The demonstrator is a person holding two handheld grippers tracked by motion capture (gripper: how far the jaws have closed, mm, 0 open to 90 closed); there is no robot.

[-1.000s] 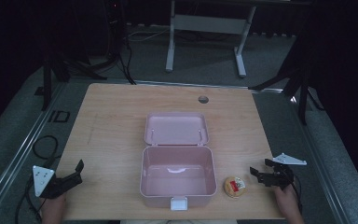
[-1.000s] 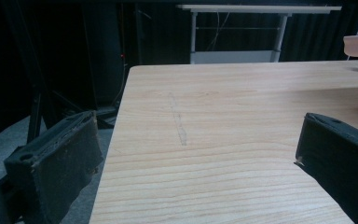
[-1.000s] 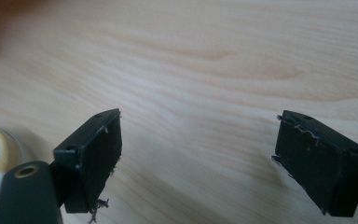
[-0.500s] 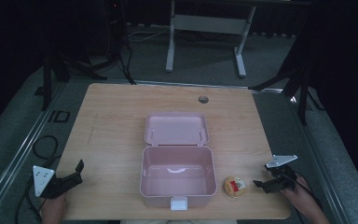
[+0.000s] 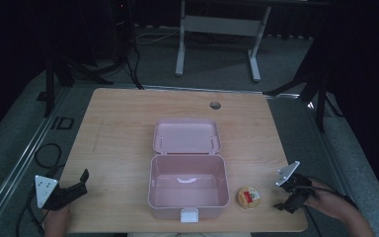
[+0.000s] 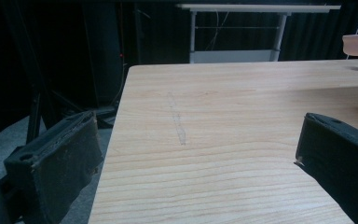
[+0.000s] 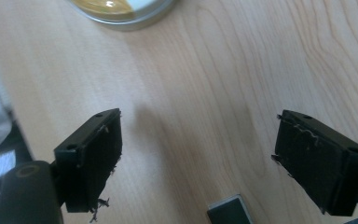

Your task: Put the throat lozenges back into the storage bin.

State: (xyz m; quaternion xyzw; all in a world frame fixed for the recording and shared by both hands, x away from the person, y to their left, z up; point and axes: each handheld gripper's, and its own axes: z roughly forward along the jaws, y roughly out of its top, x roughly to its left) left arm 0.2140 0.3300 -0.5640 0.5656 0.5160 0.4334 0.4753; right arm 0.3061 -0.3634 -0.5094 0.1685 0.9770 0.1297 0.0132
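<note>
Dark floor surrounds the pale wooden table (image 5: 128,128), where the small round yellow-labelled tin (image 5: 249,197), at 3 o'clock of the open pink plastic box (image 5: 187,183), likely handles light, rigid and slippery, best gripped across its rim by the spread-jawed right gripper (image 5: 288,197), left gripper (image 5: 76,185) likewise spread.

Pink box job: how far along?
Done: the pink box stands open and empty, lid back. In hand: nothing; the right gripper, open, sits beside the round tin without touching it. The left gripper is open at the table edge. Left, probably: tin in, lid shut.
</note>
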